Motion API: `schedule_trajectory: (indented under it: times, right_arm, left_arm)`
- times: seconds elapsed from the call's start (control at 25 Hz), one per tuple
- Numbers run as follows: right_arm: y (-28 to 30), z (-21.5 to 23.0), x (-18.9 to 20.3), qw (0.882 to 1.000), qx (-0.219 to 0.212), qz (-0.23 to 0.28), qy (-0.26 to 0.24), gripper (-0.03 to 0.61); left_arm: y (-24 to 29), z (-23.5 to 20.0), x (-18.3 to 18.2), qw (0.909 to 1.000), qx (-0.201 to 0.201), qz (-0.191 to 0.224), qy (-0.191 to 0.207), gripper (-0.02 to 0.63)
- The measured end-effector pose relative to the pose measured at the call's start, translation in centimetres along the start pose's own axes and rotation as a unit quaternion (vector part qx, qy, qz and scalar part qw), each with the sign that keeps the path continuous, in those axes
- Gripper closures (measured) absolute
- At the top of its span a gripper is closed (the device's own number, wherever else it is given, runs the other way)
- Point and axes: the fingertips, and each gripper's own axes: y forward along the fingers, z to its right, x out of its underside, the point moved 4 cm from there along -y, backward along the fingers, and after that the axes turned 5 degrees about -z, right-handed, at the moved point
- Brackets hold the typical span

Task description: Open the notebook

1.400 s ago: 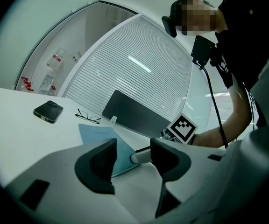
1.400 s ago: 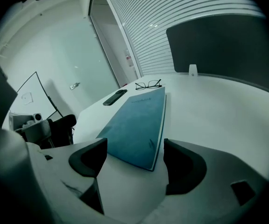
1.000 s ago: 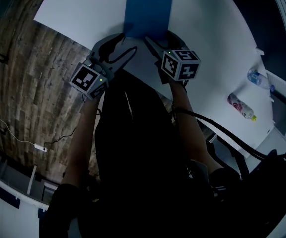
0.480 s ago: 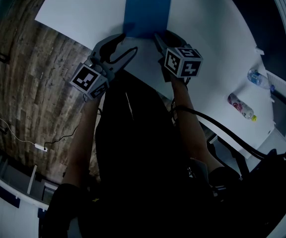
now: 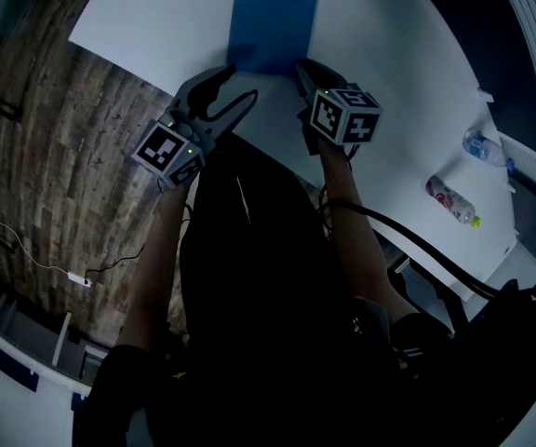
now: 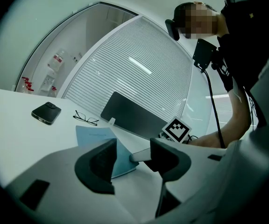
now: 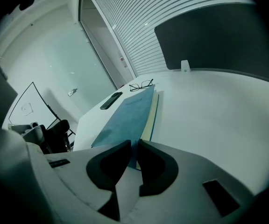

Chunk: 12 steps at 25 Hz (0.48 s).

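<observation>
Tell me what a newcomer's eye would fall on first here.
First, the thin blue notebook lying on the white table, at the top centre of the head view. Next, the right gripper, whose jaws have just been closing, pinches its near cover corner, while the left gripper stands open beside it.

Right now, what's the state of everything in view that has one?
notebook: closed, flat on the table.
right gripper: shut on the notebook cover's near edge; jaws have just been closing.
left gripper: open, empty.
phone: lying flat.
glasses: lying on the table.
bottle: on its side.
</observation>
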Motion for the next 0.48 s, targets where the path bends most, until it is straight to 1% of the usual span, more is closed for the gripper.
schedule_trajectory:
  times: [0.28, 0.48]
  right_arm:
    - [-0.41, -0.33, -0.33, 1.0, -0.01, 0.006, -0.001, 0.543]
    - [-0.9, -0.43, -0.96, 1.0, -0.009, 0.01, -0.009, 0.548]
  left_arm:
    - [-0.17, 0.34, -0.35, 1.0, 0.0, 0.0, 0.003, 0.394]
    - [-0.16, 0.73, -1.02, 1.0, 0.001, 0.001, 0.001, 0.394]
